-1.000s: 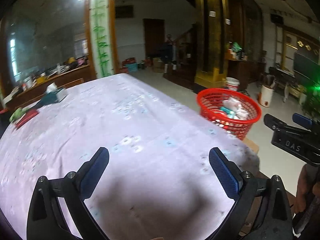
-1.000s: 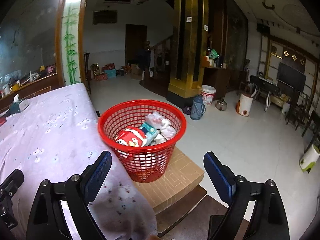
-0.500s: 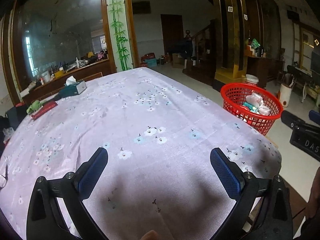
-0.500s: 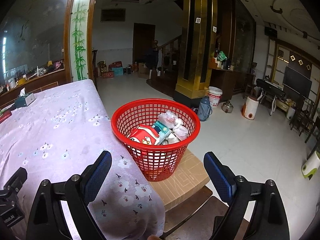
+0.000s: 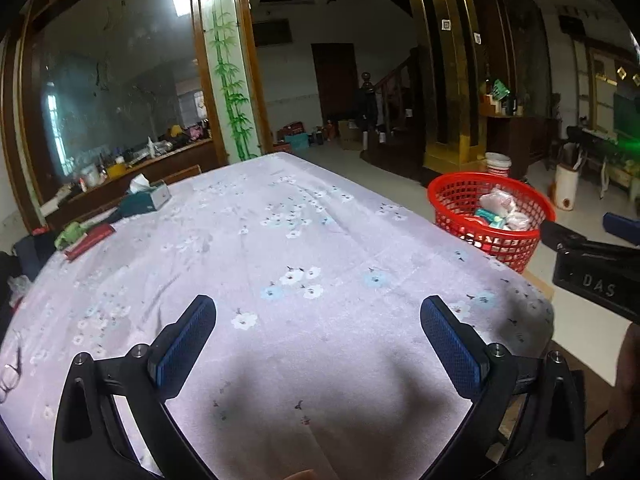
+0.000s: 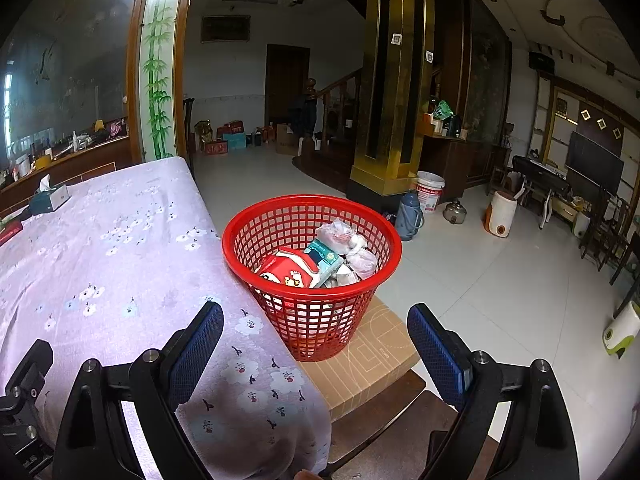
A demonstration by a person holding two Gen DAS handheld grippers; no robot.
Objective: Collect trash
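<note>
A red mesh basket (image 6: 312, 248) (image 5: 490, 216) stands on a cardboard box (image 6: 372, 364) beside the table's right edge. It holds several pieces of trash: a red and white packet (image 6: 290, 270), a teal wrapper (image 6: 326, 254) and crumpled plastic bags (image 6: 340, 234). My right gripper (image 6: 316, 344) hangs open just in front of the basket, with nothing between its fingers. My left gripper (image 5: 318, 340) is open above the table's lilac flowered cloth (image 5: 280, 248), holding nothing. The right gripper (image 5: 592, 256) also shows at the right edge of the left wrist view.
A teal tissue box (image 5: 146, 198) (image 6: 50, 198), a red flat item (image 5: 90, 236) and something green (image 5: 70, 234) lie at the table's far left. Beyond the basket the tiled floor carries a white bucket (image 6: 430, 190), a blue flask (image 6: 410, 216) and a kettle (image 6: 454, 212). A dark wooden stool (image 6: 400, 432) stands below the box.
Both grippers have tilted up and drawn back a little, so the basket and table sit lower and farther in view. Both stay open and empty. The basket has not moved.
</note>
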